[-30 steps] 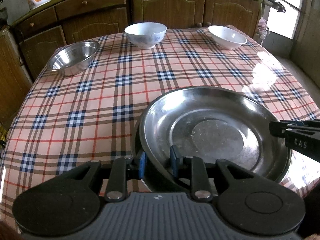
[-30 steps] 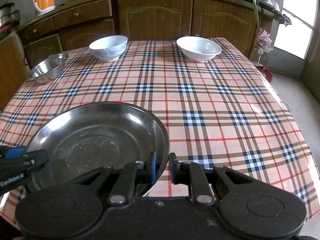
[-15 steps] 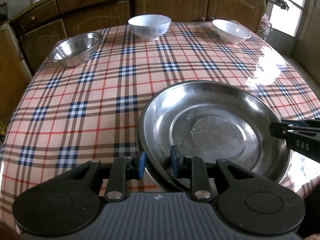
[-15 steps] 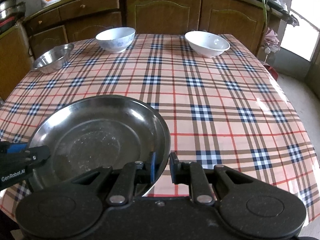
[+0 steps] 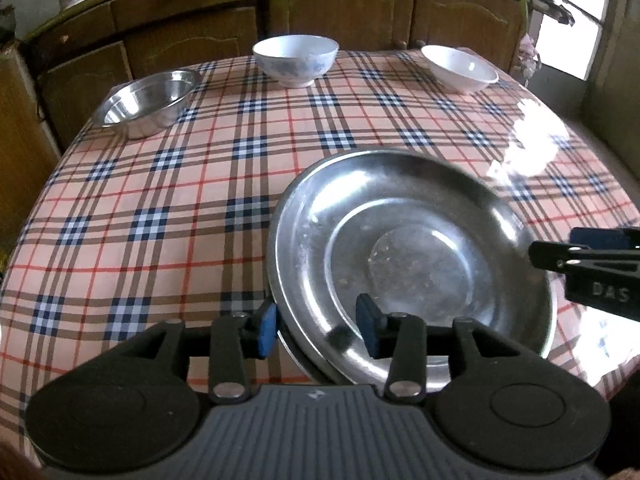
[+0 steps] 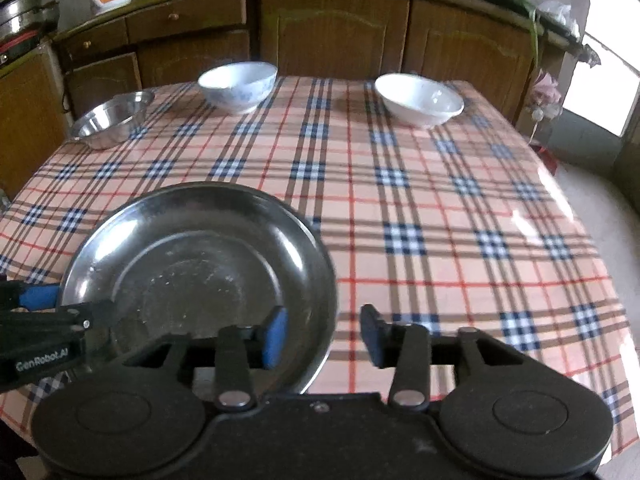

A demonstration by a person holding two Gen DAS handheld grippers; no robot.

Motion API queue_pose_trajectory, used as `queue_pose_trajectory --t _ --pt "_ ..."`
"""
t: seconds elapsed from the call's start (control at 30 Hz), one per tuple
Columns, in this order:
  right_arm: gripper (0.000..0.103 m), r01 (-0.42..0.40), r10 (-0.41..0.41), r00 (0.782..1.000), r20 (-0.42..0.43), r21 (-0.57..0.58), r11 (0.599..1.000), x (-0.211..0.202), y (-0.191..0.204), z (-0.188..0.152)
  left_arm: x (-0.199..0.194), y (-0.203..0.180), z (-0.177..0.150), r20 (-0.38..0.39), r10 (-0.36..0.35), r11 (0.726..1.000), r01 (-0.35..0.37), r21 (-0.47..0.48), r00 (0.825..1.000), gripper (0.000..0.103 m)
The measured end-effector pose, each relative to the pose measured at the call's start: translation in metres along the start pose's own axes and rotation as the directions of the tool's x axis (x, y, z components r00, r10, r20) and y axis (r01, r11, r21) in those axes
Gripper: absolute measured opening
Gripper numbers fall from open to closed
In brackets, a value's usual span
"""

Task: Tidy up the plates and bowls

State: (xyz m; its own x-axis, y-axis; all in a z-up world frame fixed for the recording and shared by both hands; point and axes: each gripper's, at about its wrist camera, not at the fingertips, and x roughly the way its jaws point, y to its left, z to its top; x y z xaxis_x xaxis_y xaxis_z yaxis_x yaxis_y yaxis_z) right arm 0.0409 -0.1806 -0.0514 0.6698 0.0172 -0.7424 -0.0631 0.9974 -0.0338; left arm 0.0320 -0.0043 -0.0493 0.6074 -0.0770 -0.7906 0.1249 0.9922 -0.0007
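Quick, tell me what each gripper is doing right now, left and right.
Left gripper: opening, fingers clear of the steel plate rim between them.
Right gripper: opening, plate rim between its fingers, not gripped.

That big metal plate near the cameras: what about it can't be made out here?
- Steel plate, left wrist view: near rim hidden behind the left gripper body.
- Right wrist view: near rim blurred, lower edge behind the right gripper.
- Underside unseen; possibly a second plate beneath.
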Motion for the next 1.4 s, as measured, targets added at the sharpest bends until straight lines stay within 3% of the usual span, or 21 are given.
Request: queue_pose_trajectory --t 0.07,0.4,0.63,0.9,1.0,1.07,1.1,1.27,1.4 --pt "0.070 -0.001 0.000 1.000 0.022 0.012 1.000 -0.005 -0.005 0.002 -0.002 0.002 0.001 0.006 -0.001 1.000 0.002 -0.014 1.000 0.051" --pt "0.075 -0.023 0.024 1.000 -0.017 0.079 0.997 0.000 -0.022 -0.006 -0.003 0.006 0.003 0.028 0.010 0.999 -0.009 -0.037 1.000 0.066" --pt "0.076 -0.072 0.083 0.994 -0.068 0.150 0.986 0.018 -0.029 -0.013 0.015 0.012 0.004 -0.009 -0.005 0.998 0.004 -0.057 1.000 0.066" --pt "0.076 -0.128 0.152 0.983 -0.099 0.215 0.968 0.041 -0.033 -0.019 0.036 0.002 0.004 -0.031 -0.013 1.000 0.013 -0.014 0.999 0.062" --pt "0.065 -0.148 0.170 0.982 -0.084 0.220 0.964 0.046 -0.030 -0.020 0.041 0.001 0.006 -0.030 0.003 1.000 -0.003 -0.008 1.000 0.059" --pt "0.032 -0.162 0.182 0.980 -0.077 0.212 0.964 0.047 -0.027 -0.018 0.043 0.002 0.007 -0.021 0.002 1.000 -0.002 -0.011 1.000 0.055" --pt "0.028 -0.182 0.203 0.976 -0.077 0.217 0.959 0.048 -0.026 -0.018 0.043 0.002 0.007 -0.014 0.007 1.000 -0.007 -0.007 1.000 0.051" --pt "0.028 -0.153 0.169 0.983 -0.070 0.197 0.968 0.046 -0.022 -0.017 0.043 0.004 0.009 -0.015 0.017 1.000 -0.017 -0.023 1.000 0.038" --pt "0.028 -0.134 0.152 0.986 -0.072 0.211 0.968 0.044 -0.027 -0.017 0.041 0.003 0.010 -0.017 -0.009 1.000 0.009 -0.028 1.000 0.035"
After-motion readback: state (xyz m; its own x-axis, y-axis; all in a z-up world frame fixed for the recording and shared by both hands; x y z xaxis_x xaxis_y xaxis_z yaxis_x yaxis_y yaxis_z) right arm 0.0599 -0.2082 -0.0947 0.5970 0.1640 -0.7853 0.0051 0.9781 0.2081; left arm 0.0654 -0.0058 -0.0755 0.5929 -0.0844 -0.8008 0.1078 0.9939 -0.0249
